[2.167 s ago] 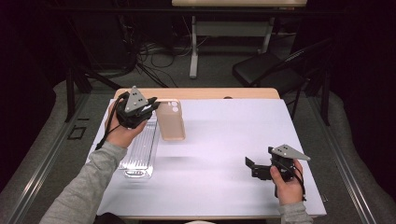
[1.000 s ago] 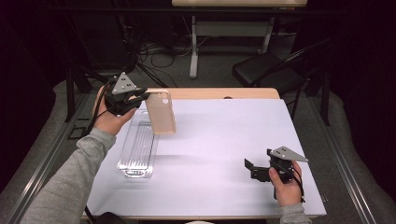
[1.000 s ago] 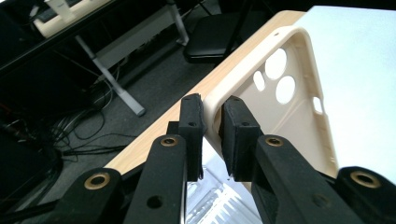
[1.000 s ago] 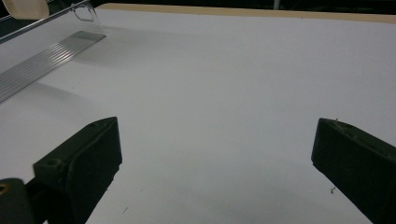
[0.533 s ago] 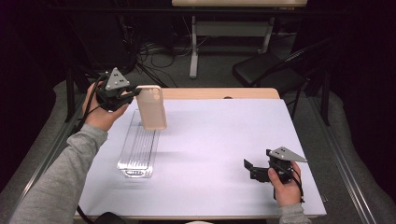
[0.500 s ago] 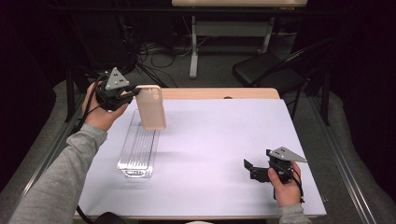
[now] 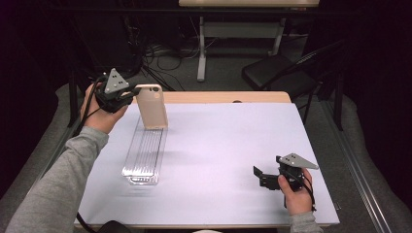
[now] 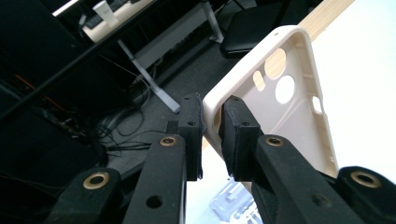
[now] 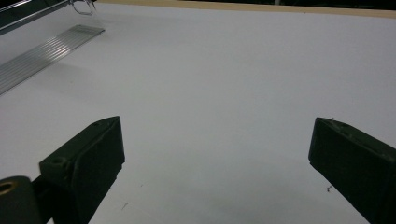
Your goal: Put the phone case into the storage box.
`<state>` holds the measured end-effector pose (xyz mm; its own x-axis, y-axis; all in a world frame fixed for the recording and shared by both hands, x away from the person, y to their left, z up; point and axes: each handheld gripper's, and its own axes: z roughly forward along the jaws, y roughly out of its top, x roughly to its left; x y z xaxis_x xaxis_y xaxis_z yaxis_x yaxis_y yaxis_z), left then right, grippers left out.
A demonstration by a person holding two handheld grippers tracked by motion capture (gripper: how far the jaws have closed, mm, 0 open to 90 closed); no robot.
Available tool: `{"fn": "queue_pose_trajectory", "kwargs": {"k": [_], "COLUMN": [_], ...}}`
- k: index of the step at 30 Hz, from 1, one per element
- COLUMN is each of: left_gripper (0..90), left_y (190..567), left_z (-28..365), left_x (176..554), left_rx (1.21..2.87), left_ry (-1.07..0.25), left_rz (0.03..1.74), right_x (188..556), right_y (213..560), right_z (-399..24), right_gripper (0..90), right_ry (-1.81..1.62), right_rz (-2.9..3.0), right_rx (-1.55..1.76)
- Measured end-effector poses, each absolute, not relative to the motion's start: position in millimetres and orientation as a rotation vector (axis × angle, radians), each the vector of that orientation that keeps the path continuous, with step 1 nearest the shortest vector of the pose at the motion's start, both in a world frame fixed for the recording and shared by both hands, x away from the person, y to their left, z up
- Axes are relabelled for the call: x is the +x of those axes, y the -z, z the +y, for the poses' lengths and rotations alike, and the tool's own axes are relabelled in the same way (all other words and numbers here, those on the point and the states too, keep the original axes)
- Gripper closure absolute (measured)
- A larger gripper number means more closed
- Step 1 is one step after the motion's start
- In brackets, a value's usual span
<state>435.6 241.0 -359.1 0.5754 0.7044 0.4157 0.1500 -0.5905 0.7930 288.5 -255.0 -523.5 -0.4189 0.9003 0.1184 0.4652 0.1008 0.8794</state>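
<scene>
My left gripper [image 7: 127, 97], upper left, pinches the phone case [image 7: 151, 107] aloft above the clear tray [image 7: 144, 156]; placing remains; right gripper [image 7: 262, 176] spread.

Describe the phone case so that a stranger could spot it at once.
Start at the white table and look to its far left corner. There the left gripper holds a beige phone case by its rim, upright above the clear ribbed tray. It is the one beige thing, with round camera holes.
</scene>
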Motion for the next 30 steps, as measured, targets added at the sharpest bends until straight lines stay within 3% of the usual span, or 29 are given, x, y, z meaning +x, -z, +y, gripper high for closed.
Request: {"fn": "queue_pose_trajectory", "kwargs": {"k": [30], "left_gripper": [79.2], "left_y": [394.8], "left_z": [251.7], "left_x": [456.6], "left_rx": [2.028], "left_ry": [-1.155], "left_rz": [0.607], "right_x": [291.1], "right_y": [528.5], "right_z": [-250.3], "right_gripper": [3.7], "right_ry": [-1.256], "right_rz": [1.920], "right_rx": [1.305]}}
